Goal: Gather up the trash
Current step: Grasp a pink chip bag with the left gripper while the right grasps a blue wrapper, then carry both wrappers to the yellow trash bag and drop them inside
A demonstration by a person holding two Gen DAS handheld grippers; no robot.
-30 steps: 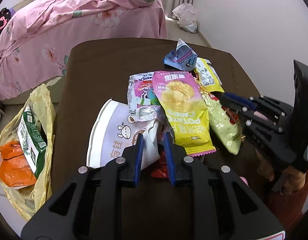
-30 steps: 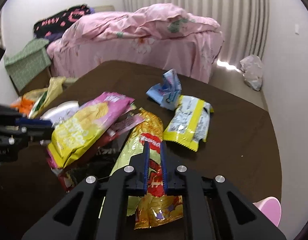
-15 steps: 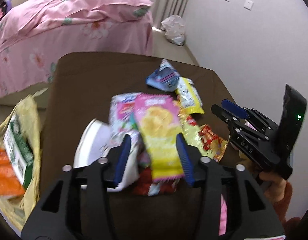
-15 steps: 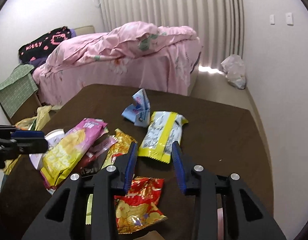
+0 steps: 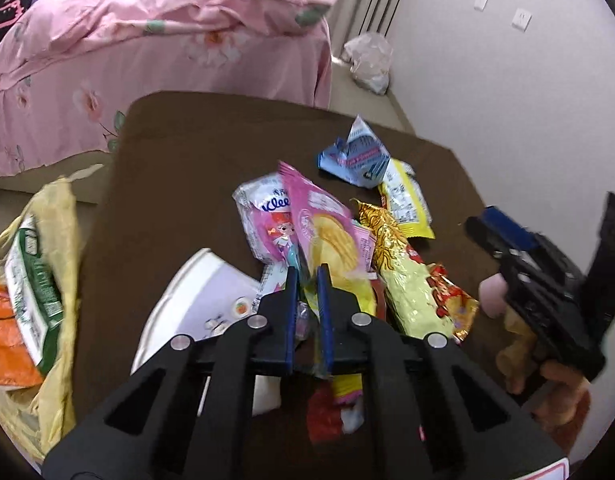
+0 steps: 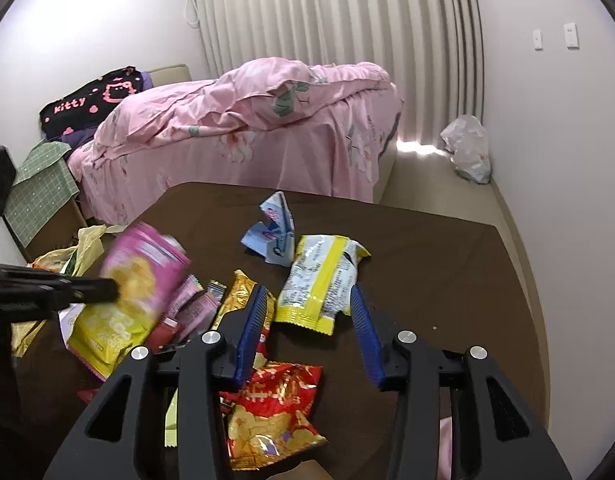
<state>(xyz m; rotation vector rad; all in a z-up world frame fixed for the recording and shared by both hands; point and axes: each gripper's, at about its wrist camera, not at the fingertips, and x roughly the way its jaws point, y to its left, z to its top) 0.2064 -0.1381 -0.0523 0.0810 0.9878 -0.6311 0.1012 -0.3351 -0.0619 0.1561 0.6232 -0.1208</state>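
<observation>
The brown table (image 6: 447,280) fills most of what I see, with the pink bed (image 6: 267,120) beyond it and the yellow bag (image 5: 55,240) of collected rubbish hanging off the table's left edge, well apart from my tongs; the litter lies in a loose heap in the table's middle; my left gripper (image 5: 307,276) has just closed and now pinches the edge of the pink and yellow chip packet (image 5: 327,240), whose upper end stands tilted up off the heap, the rest drooping below the blue pads; the white paper bowl (image 5: 199,300) lies just left of that gripper, and the tissue pack (image 5: 267,216) sits under the packet's far end; my right gripper (image 6: 307,308) has just been spreading its jaws and stands apart with nothing pressed between them; the yellow and white wrapper (image 6: 323,280) lies on the table just beyond its tips, seen in the gap; the gold and green packet (image 6: 239,296) lies against its left finger; the red and gold wrapper (image 6: 275,404) sits below that finger, close to me; the crumpled blue wrapper (image 6: 275,232) lies farther off, touching the yellow and white wrapper's far end
</observation>
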